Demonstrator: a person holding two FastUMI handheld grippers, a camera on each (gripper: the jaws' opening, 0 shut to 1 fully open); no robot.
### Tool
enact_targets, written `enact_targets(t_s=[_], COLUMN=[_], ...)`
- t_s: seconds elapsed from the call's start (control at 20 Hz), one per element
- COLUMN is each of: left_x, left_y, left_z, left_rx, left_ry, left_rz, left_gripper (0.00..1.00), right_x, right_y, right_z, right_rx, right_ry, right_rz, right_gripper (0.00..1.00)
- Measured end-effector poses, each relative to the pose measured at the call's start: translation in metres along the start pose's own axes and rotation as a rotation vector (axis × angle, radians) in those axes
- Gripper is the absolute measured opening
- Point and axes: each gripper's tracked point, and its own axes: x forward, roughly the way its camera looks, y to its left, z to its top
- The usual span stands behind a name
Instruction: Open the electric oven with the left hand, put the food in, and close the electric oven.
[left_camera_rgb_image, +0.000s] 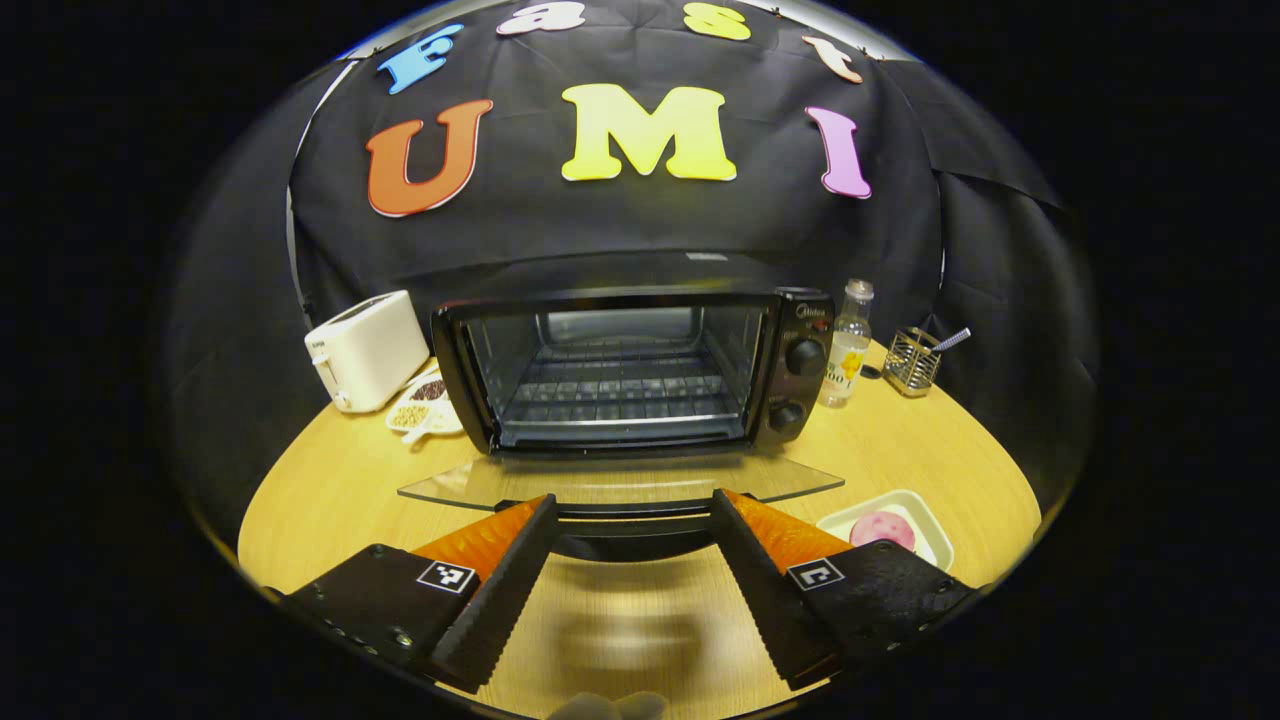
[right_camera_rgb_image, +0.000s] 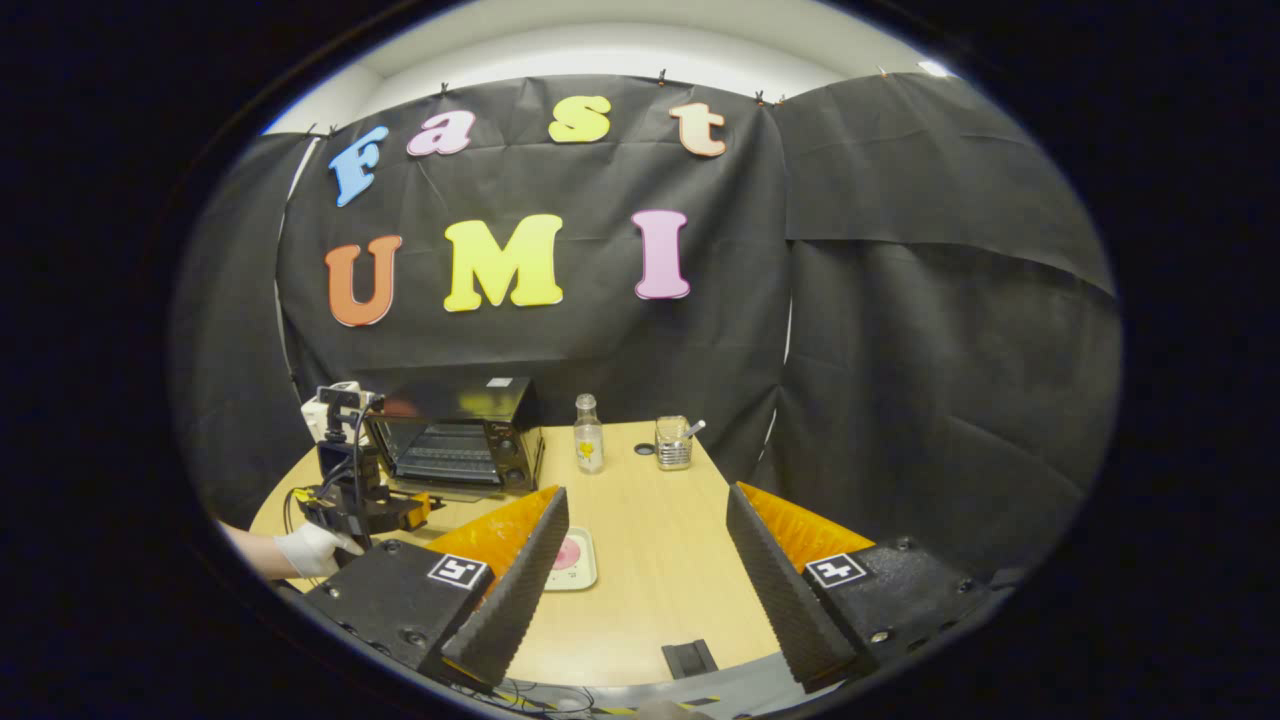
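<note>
The black electric oven (left_camera_rgb_image: 640, 365) stands at the back of the round wooden table, and its rack is bare. Its glass door (left_camera_rgb_image: 450, 487) is folded down flat. The door's dark handle (left_camera_rgb_image: 630, 525) lies between the spread fingers of my left gripper (left_camera_rgb_image: 632, 497), which is open and not pressing on it. The food, a pink round piece (left_camera_rgb_image: 883, 528), rests on a white tray (left_camera_rgb_image: 925, 515) to the right of the door. In the right gripper view my right gripper (right_camera_rgb_image: 645, 495) hangs open above the table, with the tray (right_camera_rgb_image: 585, 570) just past its left finger. A gloved hand (right_camera_rgb_image: 310, 548) holds the left gripper (right_camera_rgb_image: 350, 500) before the oven (right_camera_rgb_image: 455, 435).
A white toaster (left_camera_rgb_image: 365, 348) and a small dish of beans (left_camera_rgb_image: 420, 405) sit left of the oven. A clear bottle (left_camera_rgb_image: 848, 345) and a wire holder (left_camera_rgb_image: 912, 360) stand to its right. A small black block (right_camera_rgb_image: 688, 657) lies at the table's near edge.
</note>
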Motion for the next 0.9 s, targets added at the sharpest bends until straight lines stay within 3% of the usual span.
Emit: enact_targets(t_s=[0.3,0.5,0.9], left_x=[0.006,0.015,0.017], left_y=[-0.004,-0.006,-0.007], left_z=[-0.045,-0.072,-0.073], left_rx=[-0.037,-0.044,-0.015], left_ry=[0.096,0.178,0.215], left_rz=[0.000,-0.005,-0.010], left_gripper=[0.96,0.96,0.96], right_x=[-0.011,-0.014,-0.007], right_y=[-0.011,-0.014,-0.004], right_z=[-0.011,-0.021,-0.033], right_rx=[-0.045,-0.031,-0.016], right_ry=[0.037,0.062,0.097], right_rz=[-0.025,-0.045,-0.052], right_gripper=[0.96,1.00,1.00])
